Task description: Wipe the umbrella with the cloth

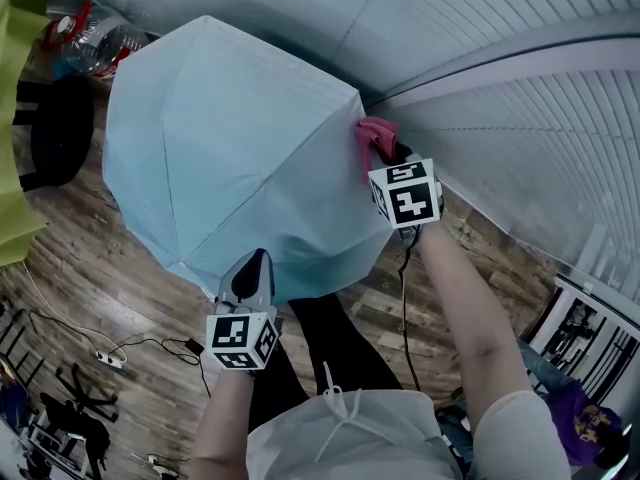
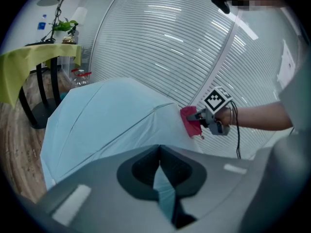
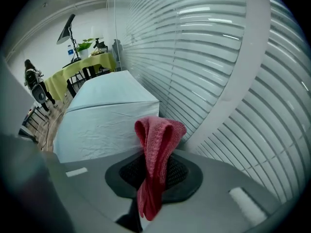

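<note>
Lying lengthwise in right gripper [image 3: 154, 171], pink cloth [image 3: 156, 140] touches umbrella [image 1: 230, 138].

Open pale-blue umbrella [image 1: 230, 148], canopy facing up, bunched pink cloth [image 1: 372, 138] against its rim

Umbrella [image 1: 230, 138] plain pale blue; cloth [image 1: 372, 140] pinkish red with a knit texture. Marker cubes [image 1: 406, 192] carry black-and-white square patterns on grey bodies. Floor [image 1: 90, 268] brown wood grain, tablecloth [image 2: 29, 67] yellow-green, blinds [image 1: 520, 118] white horizontal slats.
</note>
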The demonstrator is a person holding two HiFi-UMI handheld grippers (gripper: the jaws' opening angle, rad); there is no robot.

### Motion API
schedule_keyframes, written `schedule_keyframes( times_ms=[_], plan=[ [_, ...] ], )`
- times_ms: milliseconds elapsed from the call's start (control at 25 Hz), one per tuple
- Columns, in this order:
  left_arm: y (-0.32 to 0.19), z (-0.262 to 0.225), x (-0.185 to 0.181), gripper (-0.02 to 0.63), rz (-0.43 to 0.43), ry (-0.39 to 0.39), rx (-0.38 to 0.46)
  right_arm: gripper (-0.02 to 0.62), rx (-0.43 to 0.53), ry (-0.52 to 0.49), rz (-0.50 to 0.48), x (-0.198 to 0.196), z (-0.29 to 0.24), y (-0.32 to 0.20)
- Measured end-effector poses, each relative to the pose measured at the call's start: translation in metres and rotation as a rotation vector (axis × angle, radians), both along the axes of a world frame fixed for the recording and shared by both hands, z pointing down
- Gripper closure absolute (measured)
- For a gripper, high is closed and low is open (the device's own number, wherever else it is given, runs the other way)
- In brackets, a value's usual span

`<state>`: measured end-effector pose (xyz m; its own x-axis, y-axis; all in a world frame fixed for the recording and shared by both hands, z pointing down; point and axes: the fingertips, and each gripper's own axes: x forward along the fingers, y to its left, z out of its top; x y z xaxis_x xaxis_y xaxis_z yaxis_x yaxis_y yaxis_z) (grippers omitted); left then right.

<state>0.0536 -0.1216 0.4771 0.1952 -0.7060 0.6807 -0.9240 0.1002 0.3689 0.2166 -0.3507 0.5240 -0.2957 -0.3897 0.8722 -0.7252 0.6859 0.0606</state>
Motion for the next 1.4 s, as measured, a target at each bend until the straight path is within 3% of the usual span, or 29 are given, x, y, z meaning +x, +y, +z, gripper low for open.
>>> schedule_keyframes(
  times_ms=[200, 440, 720, 1000, 1200, 1400],
  plan=[
    [0.019, -0.002, -0.002, 0.600, 0.010, 0.015, 0.009, 0.535, 0.015, -0.005, -0.007, -0.003, -0.029, 0.029],
    [0.059, 0.000, -0.027, 0.600, 0.054, 0.037, 0.027, 0.535, -0.010, -0.011, -0.011, -0.043, -0.034, 0.101],
    [0.122, -0.002, -0.089, 0.600, 0.125, 0.037, 0.020, 0.535, -0.063, -0.051, 0.034, -0.123, -0.039, 0.207],
    [0.174, 0.010, -0.169, 0.600, 0.157, 0.015, 0.020, 0.535, -0.150, -0.106, 0.027, -0.229, -0.002, 0.305],
    [0.204, 0.032, -0.222, 0.600, 0.217, -0.009, 0.000, 0.535, -0.227, -0.128, 0.011, -0.303, 0.041, 0.355],
    [0.228, 0.056, -0.251, 0.600, 0.207, -0.020, -0.031, 0.535, -0.289, -0.149, 0.017, -0.340, 0.080, 0.384]
  ],
)
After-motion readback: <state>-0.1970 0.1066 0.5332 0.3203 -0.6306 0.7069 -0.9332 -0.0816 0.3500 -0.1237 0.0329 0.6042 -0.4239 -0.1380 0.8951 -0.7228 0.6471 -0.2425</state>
